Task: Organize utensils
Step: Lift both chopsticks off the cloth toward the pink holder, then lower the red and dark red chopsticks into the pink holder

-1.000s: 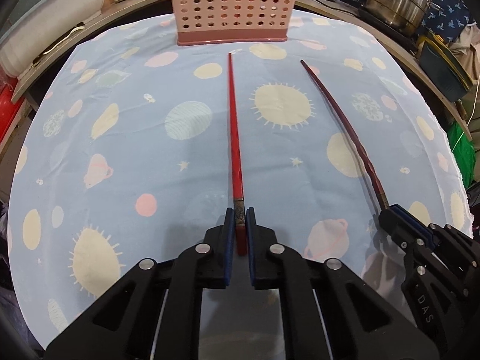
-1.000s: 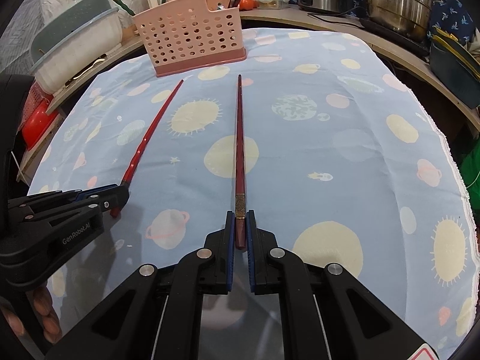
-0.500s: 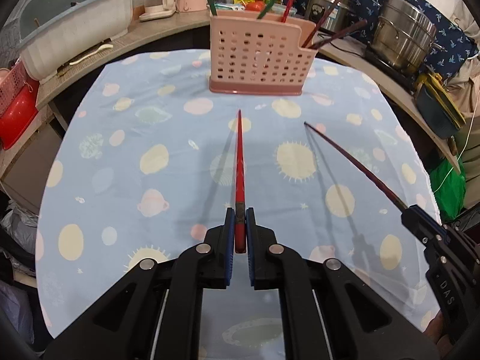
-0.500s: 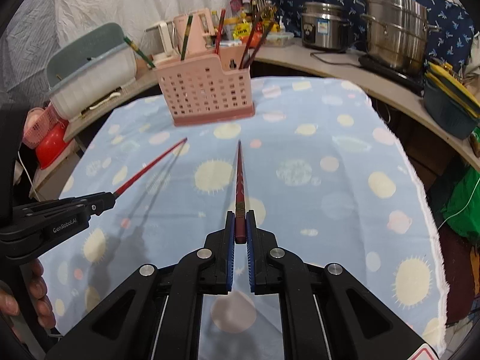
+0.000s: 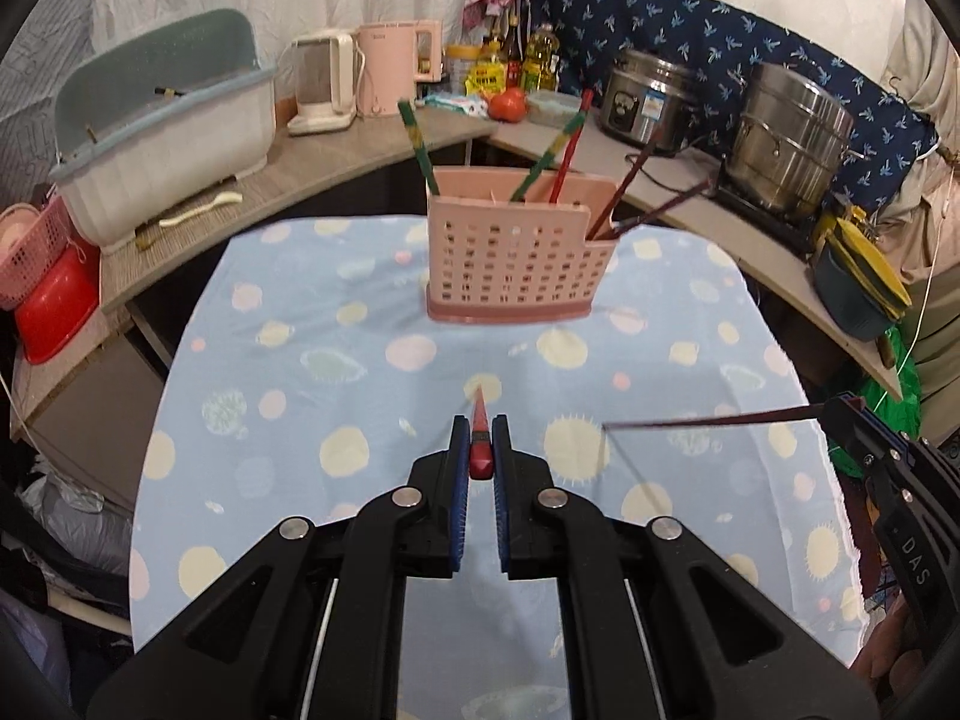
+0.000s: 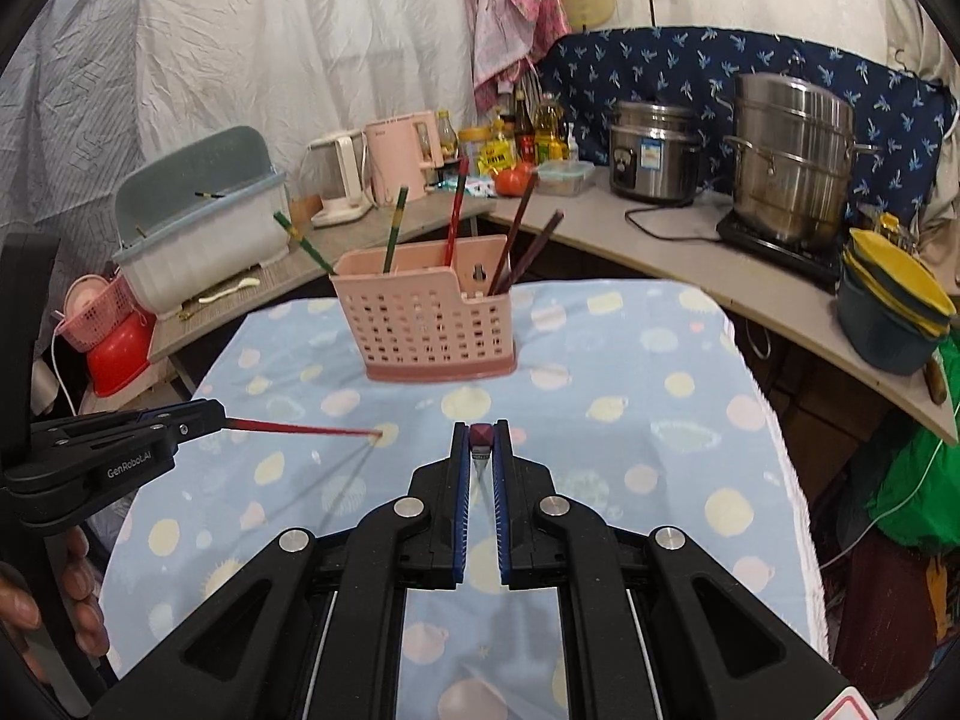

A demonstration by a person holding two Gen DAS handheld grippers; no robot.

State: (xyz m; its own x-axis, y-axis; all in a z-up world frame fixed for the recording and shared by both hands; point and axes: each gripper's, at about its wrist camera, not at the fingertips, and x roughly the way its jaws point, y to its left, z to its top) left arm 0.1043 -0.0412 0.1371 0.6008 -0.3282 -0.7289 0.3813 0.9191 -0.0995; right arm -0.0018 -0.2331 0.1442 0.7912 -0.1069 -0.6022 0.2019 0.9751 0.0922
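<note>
left wrist view: the left tool (image 5: 480, 450) is clamped on the thick end of a red chopstick (image 5: 480, 420), which points forward and hangs in the air above the tabletop (image 5: 288, 408) with its blue planet-print cloth. straight ahead on the cloth stands the pink utensil basket (image 5: 516, 264), upright, with several chopsticks already leaning in it (green ones to the left, dark ones in the lower right compartment). at the right edge the right tool (image 5: 852, 420) grips a dark brown chopstick (image 5: 708, 420) that reaches leftward over the cloth, clear of it.

right wrist view: the right tool (image 6: 481, 450) is closed tight on the butt of the dark brown chopstick (image 6: 481, 435), seen almost end on. the pink utensil basket (image 6: 429, 312) sits ahead and a little left. at the left the left tool (image 6: 207, 420) holds the red chopstick (image 6: 300, 427) out toward the middle, well apart from the basket.
</note>
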